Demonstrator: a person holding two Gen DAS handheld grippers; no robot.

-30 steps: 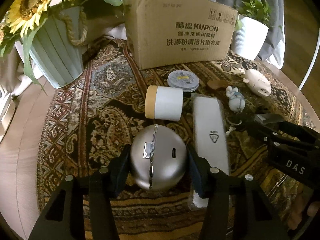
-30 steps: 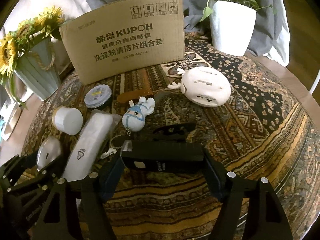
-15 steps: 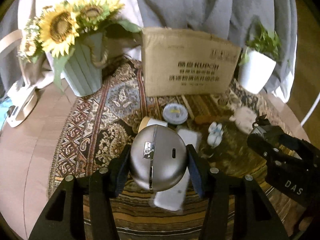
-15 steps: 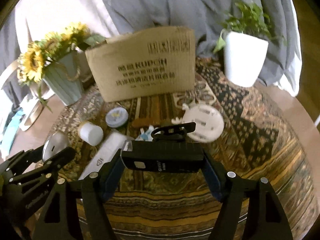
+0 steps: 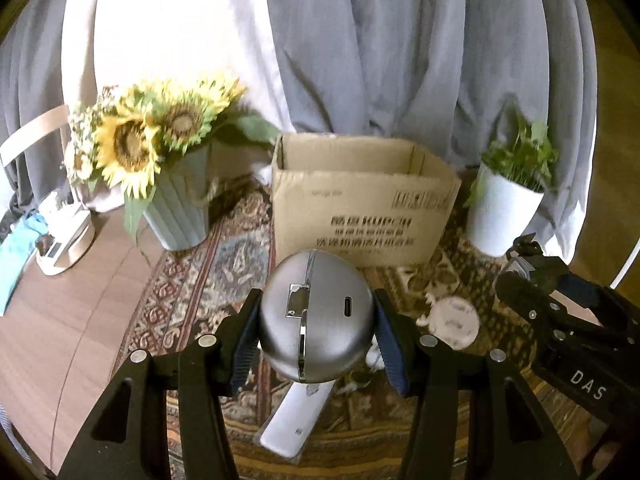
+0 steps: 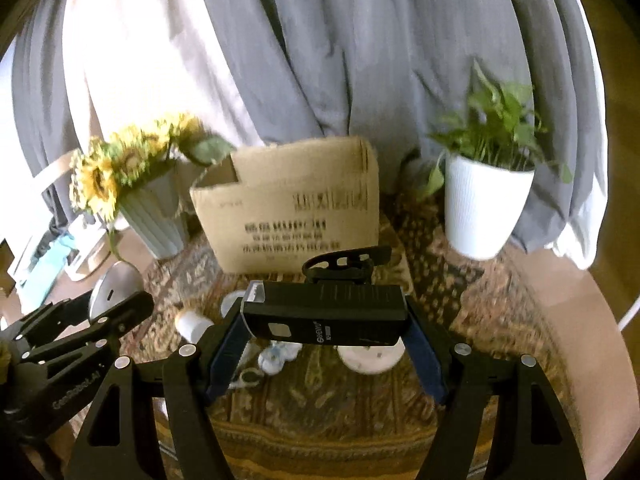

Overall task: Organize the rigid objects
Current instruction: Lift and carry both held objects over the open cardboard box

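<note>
— While both tools hang above the surface point(image 5: 92, 300), what has the left tool point(image 5: 316, 340) got?

— A silver domed gadget point(image 5: 316, 320), pinched between its two pads point(image 5: 244, 344), closed in to the dome's width. It is held in the air in front of the cardboard box point(image 5: 360, 216), with a long white pack point(image 5: 294, 420) lying on the patterned cloth point(image 5: 192, 292) below.

— And the right tool point(image 6: 324, 344)?

— It is clamped on a black rectangular device point(image 6: 324, 316) that lies crosswise between its pads, a black clip sticking up behind. It too is off the cloth, short of the box.

— What is left lying below?

— Under the black device, a round white gadget point(image 6: 370, 358) and a small blue-and-white figurine point(image 6: 276, 354); a white jar point(image 6: 194, 322) sits to the left. They are blurred.

— The box?

— Open at the top, standing between a sunflower vase point(image 5: 176, 208) and a white plant pot point(image 5: 502, 216). I cannot see inside it.
</note>
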